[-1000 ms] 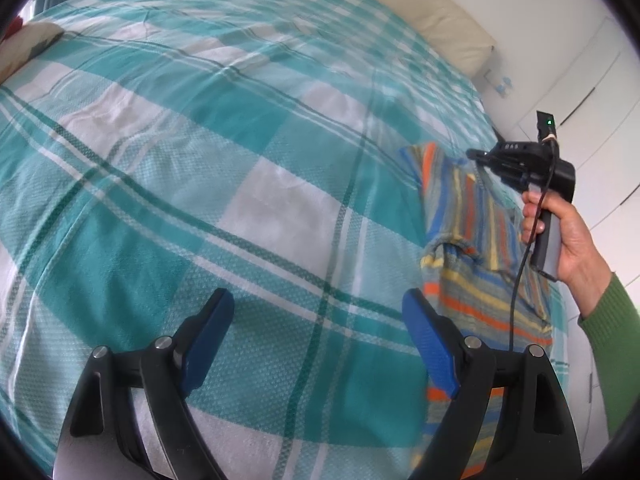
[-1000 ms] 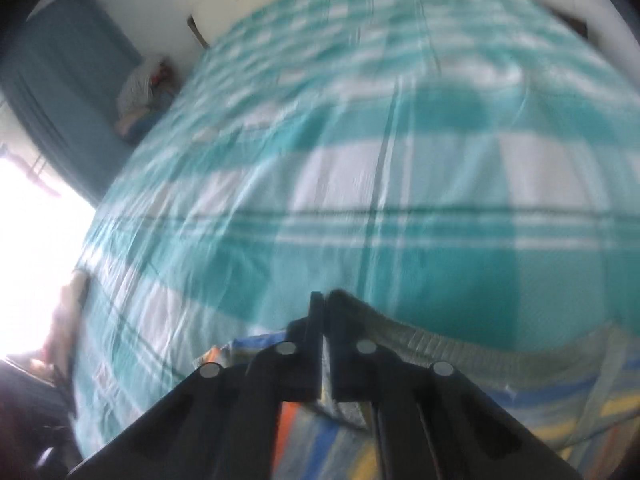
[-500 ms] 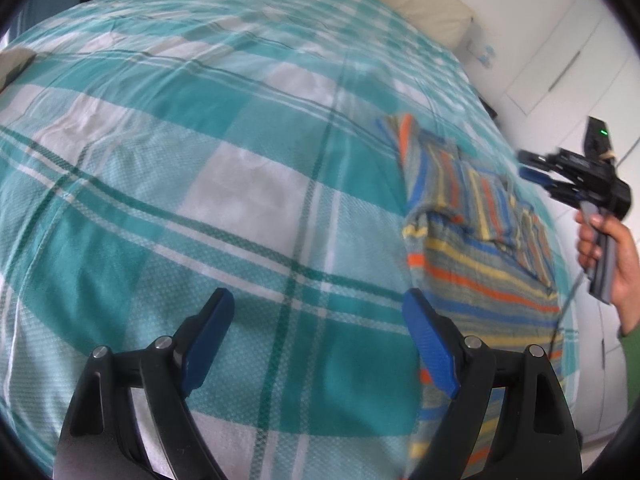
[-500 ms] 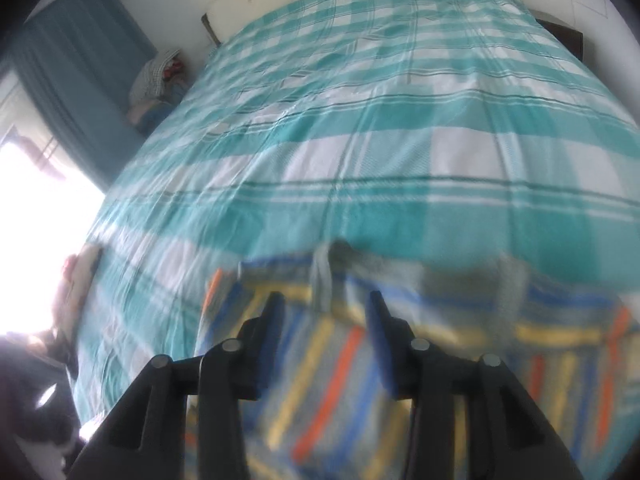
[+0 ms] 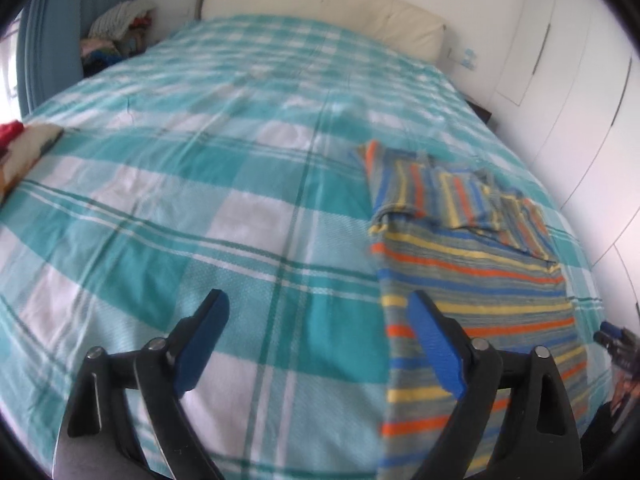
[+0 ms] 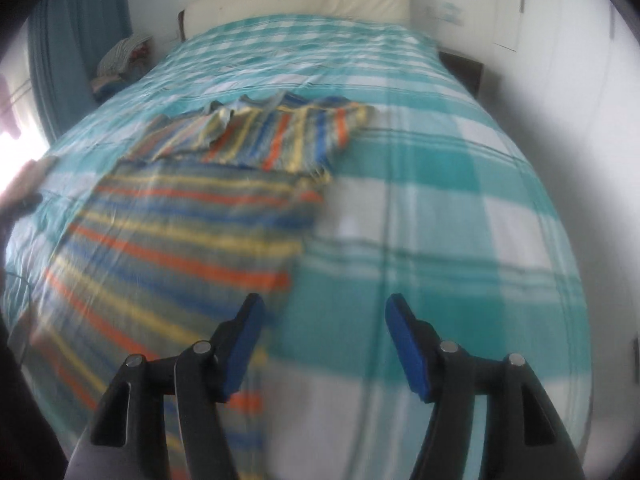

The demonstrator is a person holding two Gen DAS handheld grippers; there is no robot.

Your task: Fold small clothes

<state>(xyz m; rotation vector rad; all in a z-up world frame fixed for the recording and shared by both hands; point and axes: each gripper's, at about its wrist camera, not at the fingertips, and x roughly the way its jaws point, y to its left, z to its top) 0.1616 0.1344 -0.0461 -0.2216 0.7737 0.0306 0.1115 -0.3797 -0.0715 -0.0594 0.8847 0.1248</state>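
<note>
— What's that bed [image 5: 224,184] got on it?
— A teal-and-white checked cover, and a striped shirt [image 5: 476,280] lying flat on it, sleeves folded in.
— Anything else on it?
— Something red and cream [image 5: 24,148] at the edge, well apart from the shirt, across the bed from it. A cream headboard [image 5: 320,8] stands beyond the shirt.

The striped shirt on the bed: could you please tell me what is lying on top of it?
On the striped shirt, only its own sleeves lie folded across the upper part. Neither gripper touches it. The checked bedspread underneath is hidden where the shirt covers it.
</note>
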